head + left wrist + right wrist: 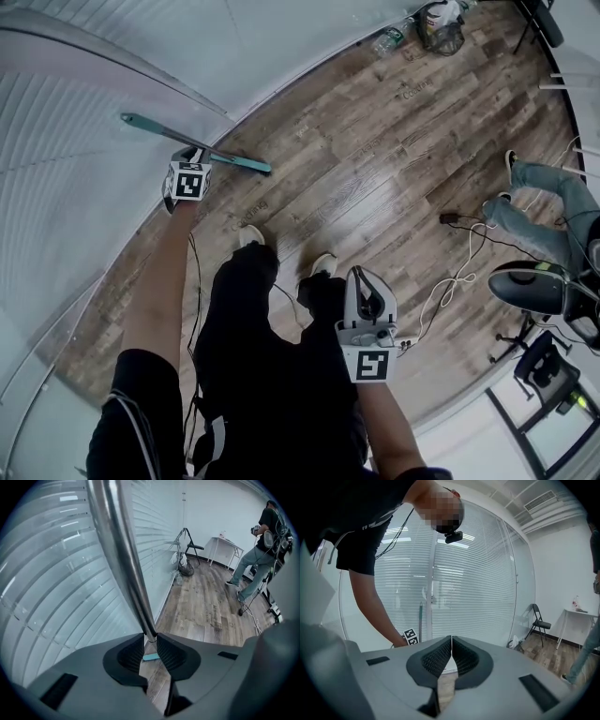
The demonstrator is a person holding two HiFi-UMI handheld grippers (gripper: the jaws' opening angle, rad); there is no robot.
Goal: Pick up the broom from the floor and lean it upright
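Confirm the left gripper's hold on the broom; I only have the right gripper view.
Observer: The left gripper is clamped on the broom, pads pressing both sides of its handle.
Operator: Report its lower end.
Observer: Its teal end shows below the jaws, down by the foot of the glass wall.
Operator: Check the floor by the shoes.
Observer: A white cable trails over the wooden floor, right of the shoes in the head view.

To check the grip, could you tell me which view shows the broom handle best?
The left gripper view: the broom handle runs large and close between the left gripper's jaws, which clamp it. The head view shows it as a teal stick, partly behind that gripper. The right gripper view shows only a thin, distant upright pole.
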